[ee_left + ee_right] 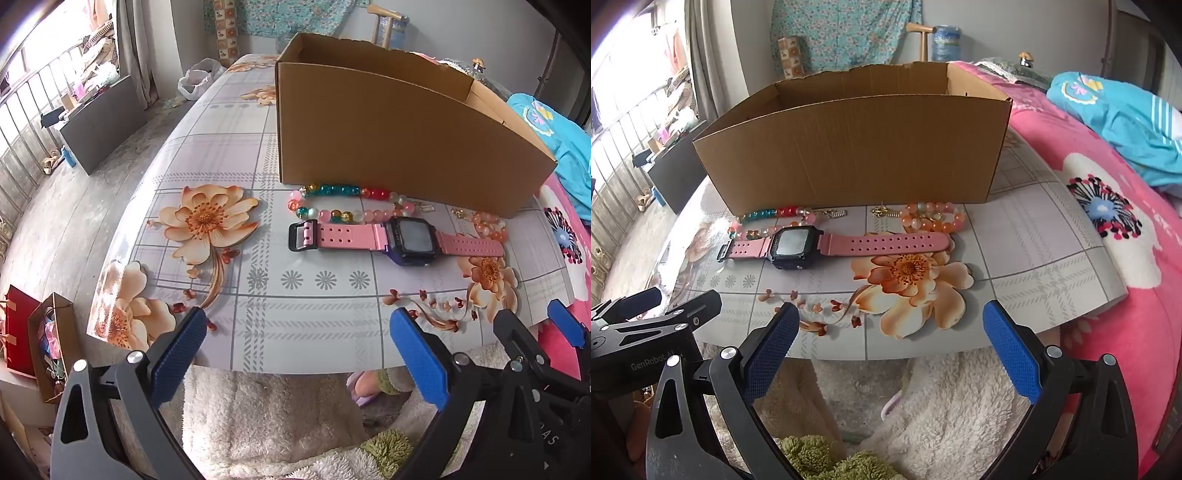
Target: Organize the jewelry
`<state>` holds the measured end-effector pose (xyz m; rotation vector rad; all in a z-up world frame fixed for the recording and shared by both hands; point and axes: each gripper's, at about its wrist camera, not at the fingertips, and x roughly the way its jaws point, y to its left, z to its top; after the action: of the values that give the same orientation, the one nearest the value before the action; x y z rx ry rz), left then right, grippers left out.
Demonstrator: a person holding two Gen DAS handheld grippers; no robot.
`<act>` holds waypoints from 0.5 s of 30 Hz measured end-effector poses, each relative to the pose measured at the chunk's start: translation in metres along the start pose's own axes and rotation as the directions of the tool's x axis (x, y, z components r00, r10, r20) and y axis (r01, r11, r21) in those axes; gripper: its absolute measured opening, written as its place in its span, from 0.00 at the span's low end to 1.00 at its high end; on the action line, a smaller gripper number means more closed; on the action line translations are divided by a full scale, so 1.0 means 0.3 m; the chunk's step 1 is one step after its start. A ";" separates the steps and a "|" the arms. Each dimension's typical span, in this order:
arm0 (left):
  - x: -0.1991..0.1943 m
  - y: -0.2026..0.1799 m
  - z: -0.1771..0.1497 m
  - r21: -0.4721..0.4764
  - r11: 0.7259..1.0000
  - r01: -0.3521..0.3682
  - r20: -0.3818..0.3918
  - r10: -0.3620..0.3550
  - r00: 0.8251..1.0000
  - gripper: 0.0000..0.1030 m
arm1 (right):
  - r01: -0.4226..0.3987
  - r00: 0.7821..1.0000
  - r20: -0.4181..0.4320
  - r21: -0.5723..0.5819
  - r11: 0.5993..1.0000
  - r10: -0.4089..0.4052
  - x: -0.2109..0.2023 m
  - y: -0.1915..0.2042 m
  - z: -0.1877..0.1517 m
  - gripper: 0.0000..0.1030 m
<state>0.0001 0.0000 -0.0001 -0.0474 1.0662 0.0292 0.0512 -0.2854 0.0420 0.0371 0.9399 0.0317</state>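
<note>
Both grippers hover at the near edge of the surface (258, 166), jaws spread wide, nothing held.

Left gripper (295, 332) and right gripper (890, 325) are short of the jewelry — pink watch (399, 240) lies flat mid-surface, strap stretched out (face up). Multicolour bead bracelet (343, 205) just behind it, orange bead bracelet (932, 219) toward the right edge — both against the front wall of the cardboard box (857, 147), open-topped at the far edge.
</note>
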 end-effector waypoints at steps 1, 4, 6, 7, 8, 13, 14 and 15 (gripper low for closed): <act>0.000 0.000 0.000 0.000 1.000 0.001 0.001 -0.001 1.000 0.95 | 0.000 1.000 -0.002 0.000 1.000 0.000 0.000 0.000 0.000 0.92; 0.000 0.000 0.000 0.000 1.000 0.001 0.002 -0.001 1.000 0.95 | 0.000 1.000 -0.002 0.000 1.000 0.000 0.001 0.000 0.000 0.92; 0.000 0.001 0.000 -0.001 1.000 0.002 0.001 -0.002 1.000 0.95 | -0.001 1.000 -0.002 0.000 1.000 0.001 0.001 -0.001 0.000 0.92; 0.000 0.001 0.000 -0.001 1.000 0.002 0.000 -0.002 1.000 0.95 | -0.001 1.000 -0.002 0.000 1.000 0.001 0.002 -0.002 0.000 0.92; 0.000 0.000 0.000 0.000 1.000 0.001 0.002 -0.001 1.000 0.95 | 0.000 1.000 -0.002 0.000 1.000 0.000 0.002 -0.003 0.000 0.92; 0.001 0.001 0.000 0.000 1.000 0.001 -0.004 -0.001 1.000 0.95 | 0.002 1.000 -0.002 -0.001 1.000 -0.002 0.000 0.000 0.000 0.92; 0.001 0.003 0.011 0.000 1.000 0.002 -0.004 -0.002 1.000 0.95 | 0.001 1.000 -0.001 -0.001 1.000 -0.001 -0.001 0.000 0.000 0.92; 0.001 0.002 0.010 0.000 1.000 0.001 -0.003 -0.001 1.000 0.94 | 0.001 1.000 0.000 -0.001 1.000 -0.001 -0.002 0.001 0.000 0.92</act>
<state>0.0028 0.0006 0.0009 -0.0478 1.0696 0.0283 0.0509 -0.2853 0.0425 0.0352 0.9396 0.0310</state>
